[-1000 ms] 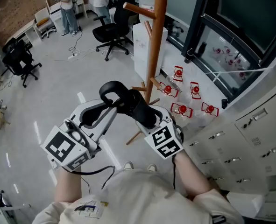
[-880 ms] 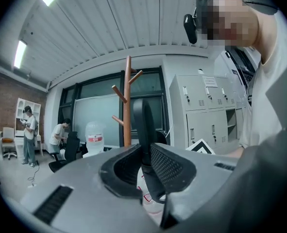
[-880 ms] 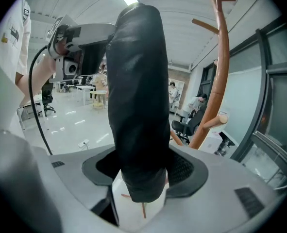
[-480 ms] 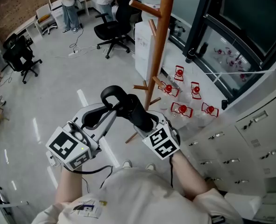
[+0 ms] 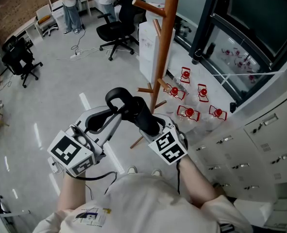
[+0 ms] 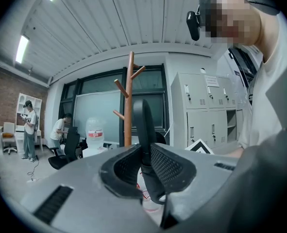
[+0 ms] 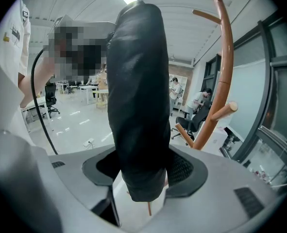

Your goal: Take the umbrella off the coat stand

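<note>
A black folded umbrella with a hooked handle is held between both grippers, in front of the wooden coat stand and touching none of its pegs. My left gripper is shut on the thin curved handle, which stands upright between its pads. My right gripper is shut on the umbrella's thick wrapped body, which fills the gap between its jaws. In the left gripper view the coat stand rises behind the handle. In the right gripper view the coat stand is on the right.
Grey lockers line the right side. Red items lie on the floor by the dark window frame. A white cabinet stands behind the stand. Black office chairs and people are at the far back.
</note>
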Demonstrator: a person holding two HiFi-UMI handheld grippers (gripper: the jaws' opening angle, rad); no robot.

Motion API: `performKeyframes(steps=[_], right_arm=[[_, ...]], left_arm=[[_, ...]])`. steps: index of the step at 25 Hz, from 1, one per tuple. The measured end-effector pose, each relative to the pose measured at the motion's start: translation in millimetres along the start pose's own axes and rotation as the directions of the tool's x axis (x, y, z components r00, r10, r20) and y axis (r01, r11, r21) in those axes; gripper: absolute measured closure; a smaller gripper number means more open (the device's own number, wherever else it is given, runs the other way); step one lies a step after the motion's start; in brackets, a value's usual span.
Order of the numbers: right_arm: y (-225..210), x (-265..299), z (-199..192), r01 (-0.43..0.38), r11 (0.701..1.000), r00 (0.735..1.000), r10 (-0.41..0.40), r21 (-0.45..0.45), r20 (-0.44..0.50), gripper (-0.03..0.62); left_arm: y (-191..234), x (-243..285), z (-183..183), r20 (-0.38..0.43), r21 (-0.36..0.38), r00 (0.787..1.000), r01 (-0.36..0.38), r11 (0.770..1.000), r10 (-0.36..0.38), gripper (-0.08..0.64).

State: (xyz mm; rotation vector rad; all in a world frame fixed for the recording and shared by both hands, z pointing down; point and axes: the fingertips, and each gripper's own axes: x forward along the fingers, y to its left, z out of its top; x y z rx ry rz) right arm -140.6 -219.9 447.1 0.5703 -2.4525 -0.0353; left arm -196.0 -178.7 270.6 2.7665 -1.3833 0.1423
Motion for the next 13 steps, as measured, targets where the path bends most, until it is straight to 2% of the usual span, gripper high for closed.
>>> performKeyframes(steps=[13], right_arm=[[2.8,0.6,0.2,-0.005,1.000,1.000,0.005,0.007,0.000,0.328]], left_arm=[[-1.3,-1.1,0.7,-0.002,0.001,1.000,0.009,1.000,-0.009,0.495]])
